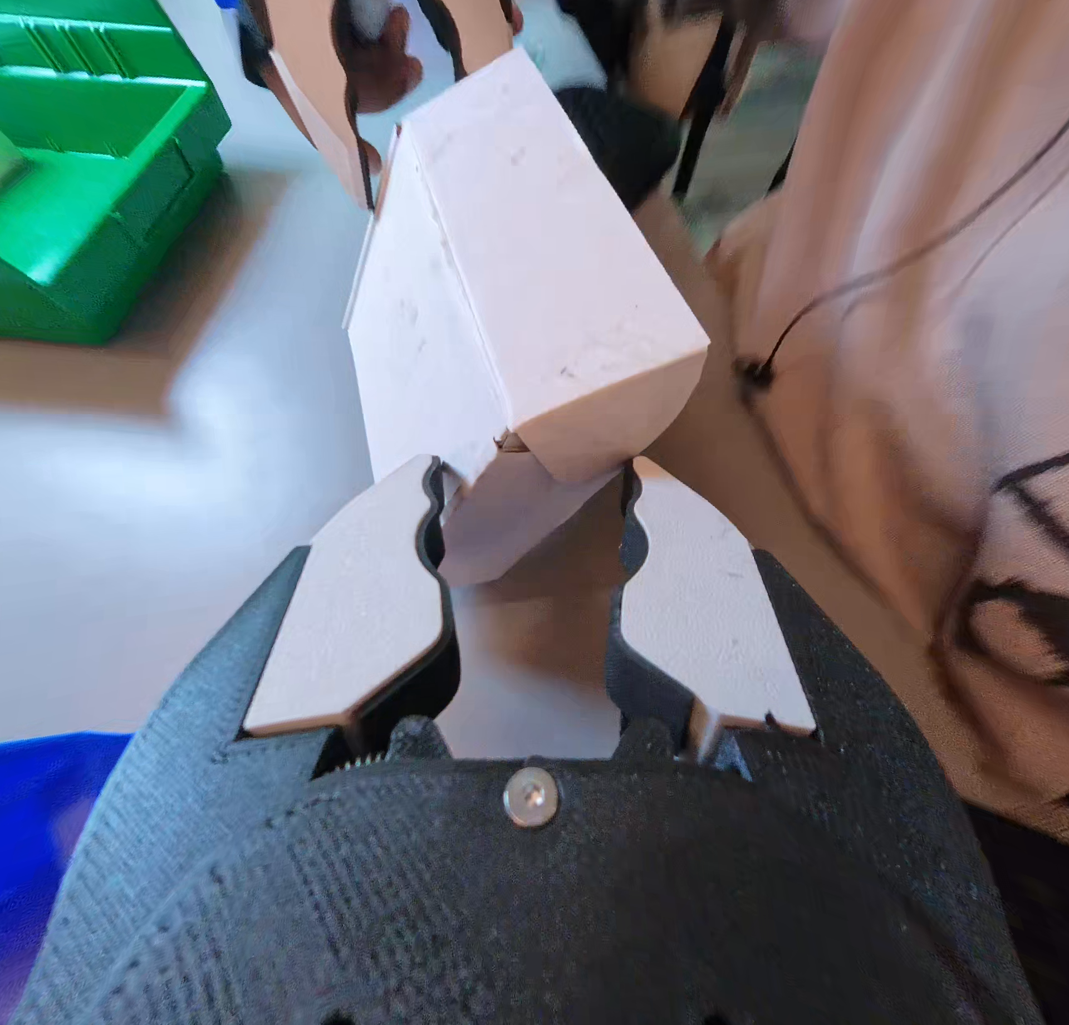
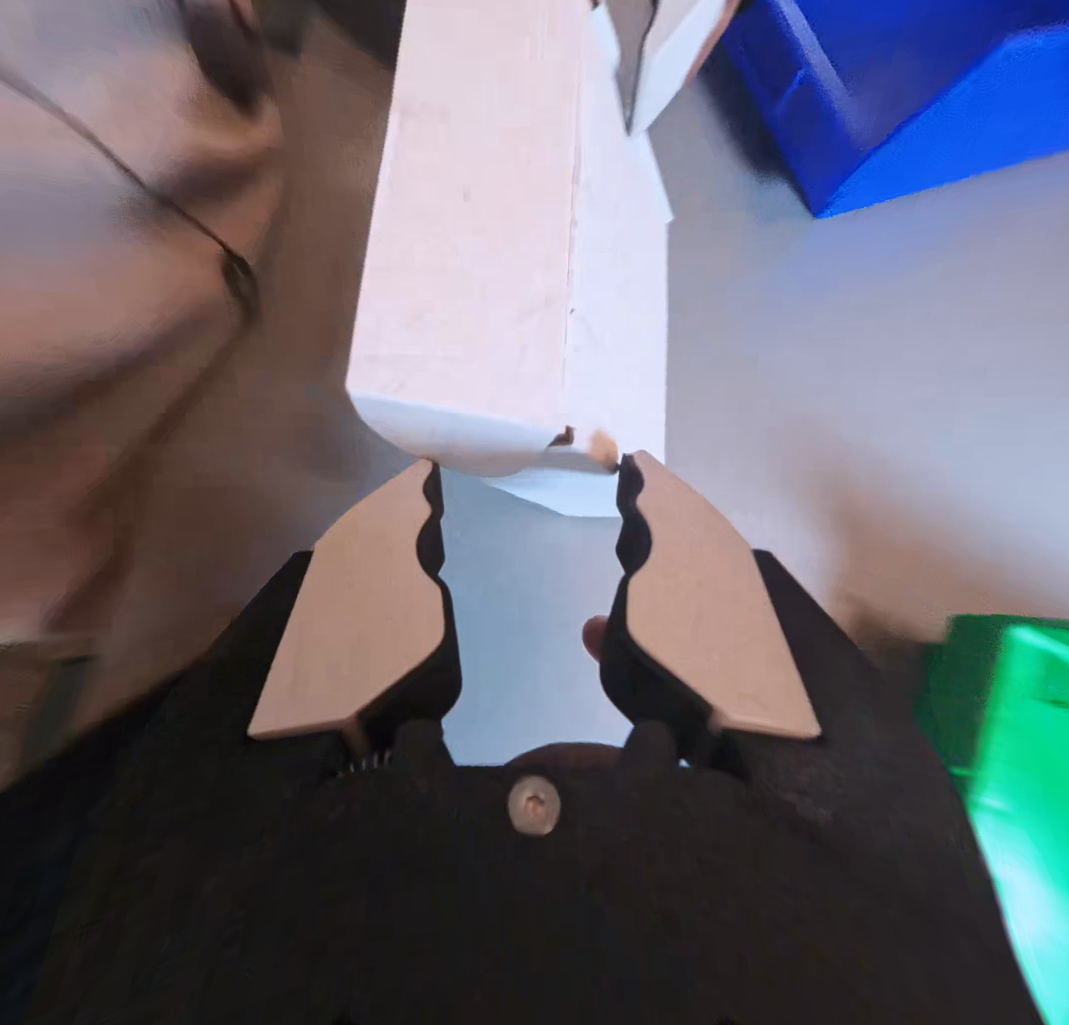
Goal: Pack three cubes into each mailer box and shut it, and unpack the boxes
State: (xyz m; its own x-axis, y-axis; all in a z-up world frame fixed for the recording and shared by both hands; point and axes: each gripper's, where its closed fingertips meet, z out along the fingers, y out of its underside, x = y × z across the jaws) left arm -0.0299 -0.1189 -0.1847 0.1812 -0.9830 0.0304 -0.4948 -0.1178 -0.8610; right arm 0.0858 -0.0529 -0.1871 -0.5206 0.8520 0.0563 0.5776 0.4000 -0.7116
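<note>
Left wrist view: both grippers' fingers (image 1: 431, 476) clamped on white mailer box (image 1: 520, 280) above pale table (image 1: 144, 534).

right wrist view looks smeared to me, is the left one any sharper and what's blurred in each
Left wrist view: the white box and left gripper are fairly crisp; the green bin and the person's shirt smear. Right wrist view: blurrier overall, with the blue bin and green bin streaked; only the right gripper stays sharp. Both bend at the edges from the wide lens.
</note>
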